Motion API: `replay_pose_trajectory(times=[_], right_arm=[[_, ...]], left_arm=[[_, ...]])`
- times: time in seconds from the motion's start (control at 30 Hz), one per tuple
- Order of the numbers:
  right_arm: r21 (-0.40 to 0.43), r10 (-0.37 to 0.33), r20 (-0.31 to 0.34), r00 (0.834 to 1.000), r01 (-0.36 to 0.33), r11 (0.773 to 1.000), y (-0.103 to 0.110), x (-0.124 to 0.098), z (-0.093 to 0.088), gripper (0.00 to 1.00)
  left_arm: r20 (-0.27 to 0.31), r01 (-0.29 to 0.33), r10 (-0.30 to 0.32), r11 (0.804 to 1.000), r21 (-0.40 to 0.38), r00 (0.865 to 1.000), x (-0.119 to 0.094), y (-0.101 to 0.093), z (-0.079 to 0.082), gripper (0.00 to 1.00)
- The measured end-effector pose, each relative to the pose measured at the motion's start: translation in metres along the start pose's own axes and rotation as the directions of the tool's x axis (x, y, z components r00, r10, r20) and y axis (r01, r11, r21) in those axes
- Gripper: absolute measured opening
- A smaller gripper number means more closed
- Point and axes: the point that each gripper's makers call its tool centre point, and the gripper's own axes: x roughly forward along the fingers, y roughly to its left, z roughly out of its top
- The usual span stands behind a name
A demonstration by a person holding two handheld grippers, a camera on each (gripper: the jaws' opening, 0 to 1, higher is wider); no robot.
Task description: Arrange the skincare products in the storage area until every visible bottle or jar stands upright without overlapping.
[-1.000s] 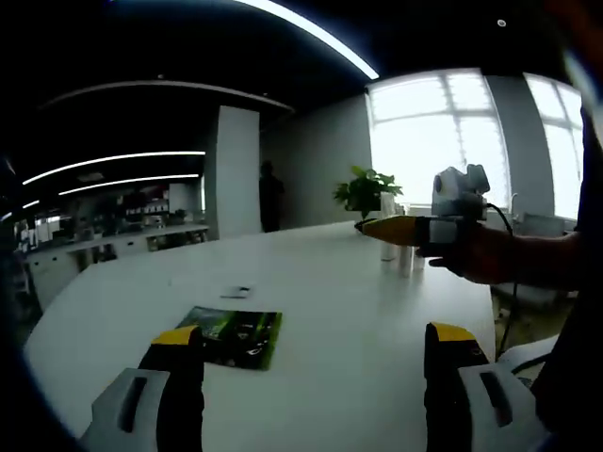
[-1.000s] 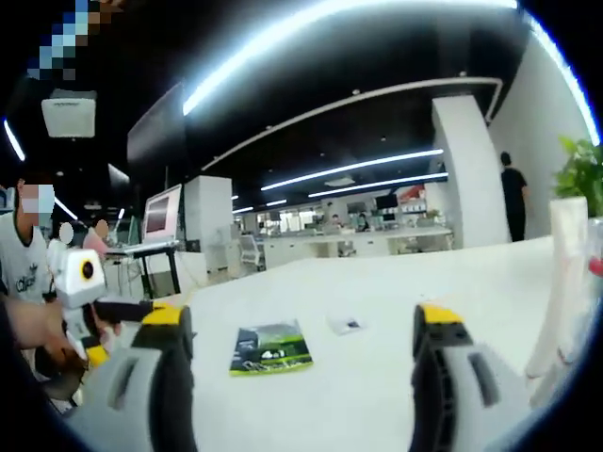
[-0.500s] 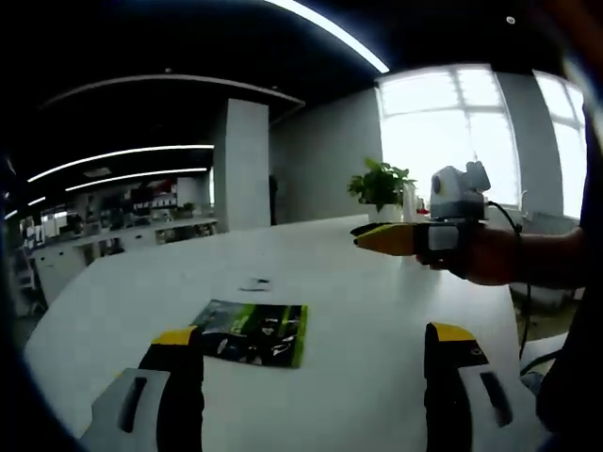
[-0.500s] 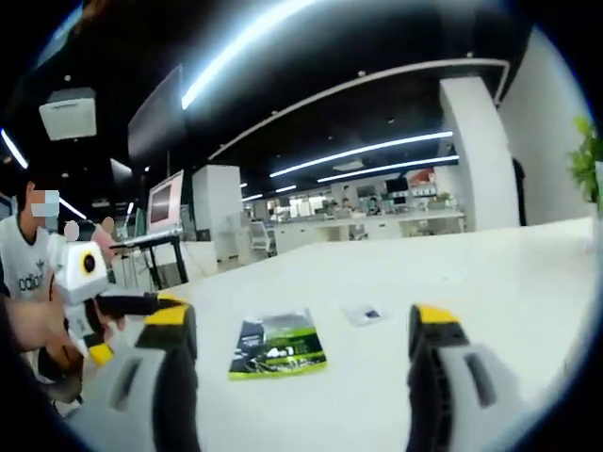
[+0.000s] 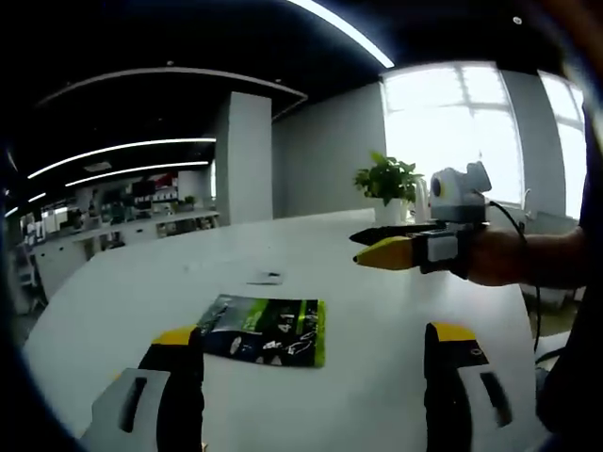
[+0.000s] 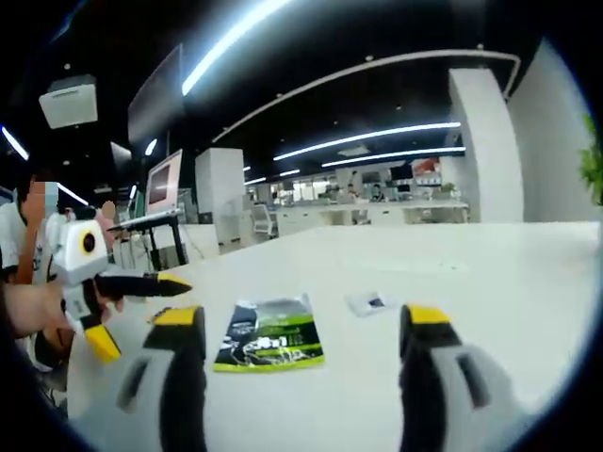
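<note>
Left gripper view: one white bench (image 5: 141, 301) spreads ahead of the left claw (image 5: 316, 363), whose jaws stand wide apart, empty. One green leaflet (image 5: 268, 328) lies just ahead between them; one small card (image 5: 267, 278) lies beyond. The right claw (image 6: 300, 344) gapes empty too. No bottles or jars are visible, so a blind reach risks toppling them.

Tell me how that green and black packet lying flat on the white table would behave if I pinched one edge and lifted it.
The green and black packet looks thin and flat on the white table, so it is probably light and may droop when lifted. Lying flush, its edge could be hard to get the fingers under; it may slide first. It cannot roll or tip.
</note>
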Motion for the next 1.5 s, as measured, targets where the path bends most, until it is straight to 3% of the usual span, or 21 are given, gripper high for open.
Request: replay_pose_trajectory(times=[0.3,0.43,0.6,0.77,1.0,1.5], right_arm=[[-0.007,0.008,-0.035,0.999,-0.009,1.000,-0.004,0.006,-0.013,0.82],[0.012,0.013,-0.051,0.999,-0.013,1.000,-0.004,0.009,-0.021,0.80],[0.019,0.011,-0.054,0.998,-0.010,1.000,-0.007,0.010,-0.023,0.79],[0.031,0.016,-0.053,0.998,-0.015,0.999,-0.009,0.010,-0.024,0.78],[0.039,0.032,-0.049,0.998,-0.031,0.999,-0.006,0.016,-0.025,0.77],[0.019,0.065,-0.072,0.995,-0.064,0.998,0.003,0.024,-0.026,0.73]], left_arm=[[-0.002,0.003,-0.003,1.000,-0.019,1.000,0.013,0.018,-0.001,0.94],[-0.009,0.002,-0.002,1.000,-0.018,1.000,0.017,0.026,-0.003,0.87],[0.007,0.001,-0.001,0.999,-0.036,1.000,0.019,0.031,0.000,0.75],[-0.007,-0.024,0.023,0.998,-0.060,1.000,0.025,0.045,-0.002,0.53],[-0.004,-0.056,0.055,0.996,-0.069,0.998,0.031,0.056,0.003,0.51],[-0.105,-0.048,0.045,0.999,-0.023,0.993,0.042,0.077,-0.009,0.28]])
